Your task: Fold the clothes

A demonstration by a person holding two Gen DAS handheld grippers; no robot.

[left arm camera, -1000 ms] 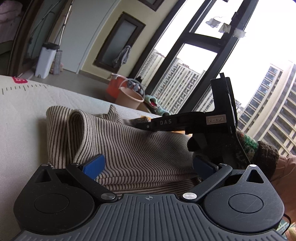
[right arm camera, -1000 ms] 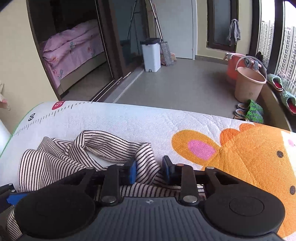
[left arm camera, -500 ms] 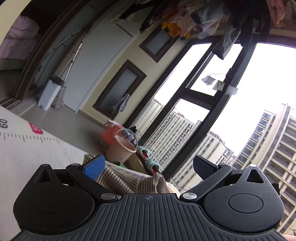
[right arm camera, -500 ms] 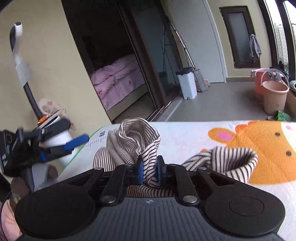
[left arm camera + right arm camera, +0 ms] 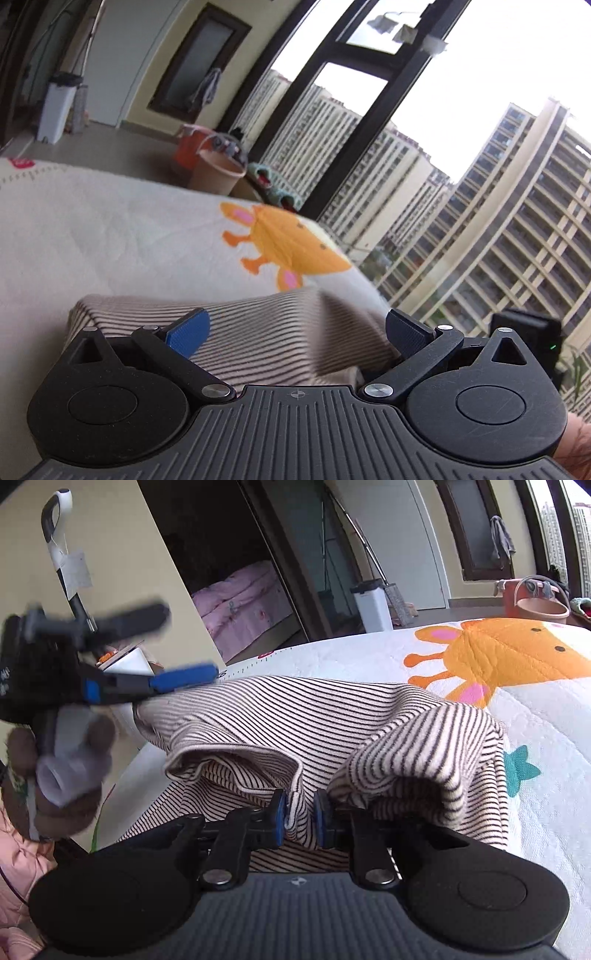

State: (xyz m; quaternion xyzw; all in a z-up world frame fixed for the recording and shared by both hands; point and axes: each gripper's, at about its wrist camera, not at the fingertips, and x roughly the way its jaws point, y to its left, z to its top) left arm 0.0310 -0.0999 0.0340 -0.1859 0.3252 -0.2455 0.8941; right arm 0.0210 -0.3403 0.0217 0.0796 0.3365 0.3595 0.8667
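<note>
A cream top with thin dark stripes [image 5: 295, 716] lies bunched on a white quilted mat [image 5: 535, 716]. My right gripper [image 5: 300, 821] pinches a fold of its edge between the blue pads, lifted off the mat; the jaws are opening slightly with the cloth still between them. In the left wrist view the same striped top [image 5: 266, 343] lies just below my left gripper [image 5: 295, 325], which stands wide open with nothing gripped. The right wrist view shows the left gripper [image 5: 184, 642] blurred at the far left, above the top's far end, held by a hand [image 5: 66, 768].
The mat [image 5: 110, 236] carries an orange cartoon animal print [image 5: 291, 243] and drops off at its right edge by tall windows. On the floor beyond stand a pink bucket [image 5: 218, 173] and a white bin [image 5: 55, 110]. A doorway shows a pink bed [image 5: 243, 602].
My right gripper has carried the pinched fold sideways over the top toward the left gripper. The left gripper tipped upward, then came back down over the top, staying open throughout.
</note>
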